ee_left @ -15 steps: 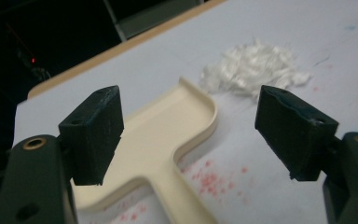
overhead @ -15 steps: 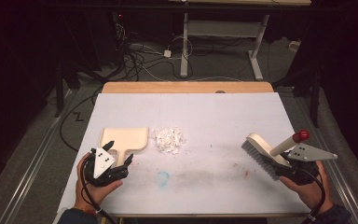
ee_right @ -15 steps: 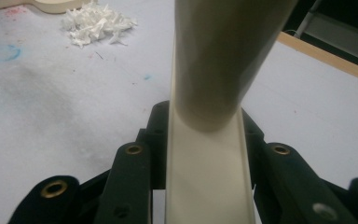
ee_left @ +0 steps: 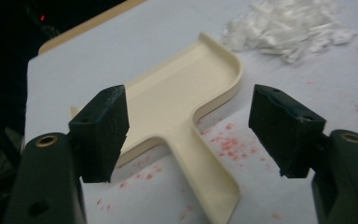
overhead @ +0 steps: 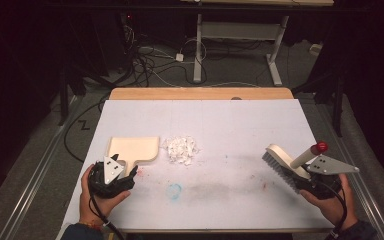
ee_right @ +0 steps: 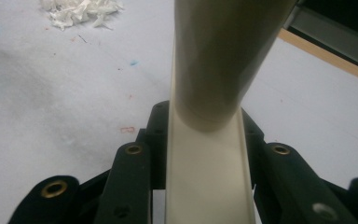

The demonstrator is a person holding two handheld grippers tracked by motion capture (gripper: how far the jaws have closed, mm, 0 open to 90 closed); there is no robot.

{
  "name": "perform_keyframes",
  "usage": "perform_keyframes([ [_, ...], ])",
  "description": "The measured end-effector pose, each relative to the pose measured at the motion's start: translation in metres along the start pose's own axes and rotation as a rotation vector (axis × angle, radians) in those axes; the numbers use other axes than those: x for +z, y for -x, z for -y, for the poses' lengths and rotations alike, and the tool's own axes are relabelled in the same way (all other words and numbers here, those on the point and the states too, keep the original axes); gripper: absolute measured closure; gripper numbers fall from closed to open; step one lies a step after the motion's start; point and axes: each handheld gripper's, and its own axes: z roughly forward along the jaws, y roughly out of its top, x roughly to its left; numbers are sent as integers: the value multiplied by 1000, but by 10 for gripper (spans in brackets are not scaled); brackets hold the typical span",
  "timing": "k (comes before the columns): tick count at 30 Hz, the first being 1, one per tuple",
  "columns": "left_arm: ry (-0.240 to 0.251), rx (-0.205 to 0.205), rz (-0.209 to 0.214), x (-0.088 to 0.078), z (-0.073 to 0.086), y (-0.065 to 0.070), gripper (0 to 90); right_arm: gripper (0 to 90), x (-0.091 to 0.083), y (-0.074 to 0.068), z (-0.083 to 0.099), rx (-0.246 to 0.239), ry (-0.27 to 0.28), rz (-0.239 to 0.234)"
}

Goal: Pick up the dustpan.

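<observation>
A cream dustpan (overhead: 132,149) lies flat on the white table, its handle (ee_left: 200,172) pointing back at my left gripper (overhead: 122,175). In the left gripper view that gripper (ee_left: 189,126) is open, one jaw on either side of the handle with gaps to both pads. A pile of white paper shreds (overhead: 181,149) lies just right of the pan's mouth. At the right, my right gripper (overhead: 320,182) is shut on a cream hand brush (overhead: 280,162). The brush is tilted, bristles down and left, with its red-tipped handle (overhead: 321,147) up. Its body (ee_right: 209,177) sits clamped between the jaws.
The white sheet (overhead: 230,120) covers a wooden table whose far edge (overhead: 200,93) shows bare. A blue smudge (overhead: 174,190) and red specks mark the sheet near the front. Cables and desk legs (overhead: 198,55) lie on the dark floor beyond.
</observation>
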Motion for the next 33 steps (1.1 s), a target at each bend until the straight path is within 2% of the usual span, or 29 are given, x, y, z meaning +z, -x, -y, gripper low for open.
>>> perform_keyframes([
  [3,-35,-71,-4,-2,1,-8,294,673,-1,-1,-1,0,3,4],
  [4,-47,-109,-10,-3,1,-12,294,674,-1,-1,-3,-7,4,8],
  [6,-47,-165,-10,-6,0,-17,289,673,0,0,-3,-9,-1,10],
  [7,-51,-245,0,-6,0,-22,288,674,1,0,-2,-4,-3,7],
  [8,-51,-245,0,-6,0,-22,286,674,1,0,-2,-4,-3,7],
  [10,-64,-309,45,-1,0,-23,286,674,3,1,0,8,-15,10],
  [11,-107,-313,57,6,-1,-17,278,673,2,1,1,6,-16,11],
  [12,-107,-313,57,6,-1,-17,266,674,1,1,1,6,-15,12],
  [15,-183,-295,47,21,-1,-2,265,674,0,1,0,3,-14,16],
  [16,-183,-295,47,21,-1,-2,259,673,1,1,0,3,-16,15],
  [18,-225,-312,55,30,1,1,244,674,2,0,1,-5,-24,13],
  [20,-271,-344,31,42,2,1,244,674,4,0,2,-12,-34,15],
  [24,-299,-386,56,53,6,-5,286,674,6,-1,3,-10,-36,26],
  [28,-283,-363,45,55,7,-9,369,674,6,1,3,1,-26,39],
  [30,-276,-348,45,56,8,-12,382,674,7,1,3,1,-29,38],
  [31,-280,-325,56,58,7,-15,422,674,8,0,4,0,-34,35],
  [33,-288,-311,68,58,5,-17,469,673,9,0,5,-4,-39,29],
])
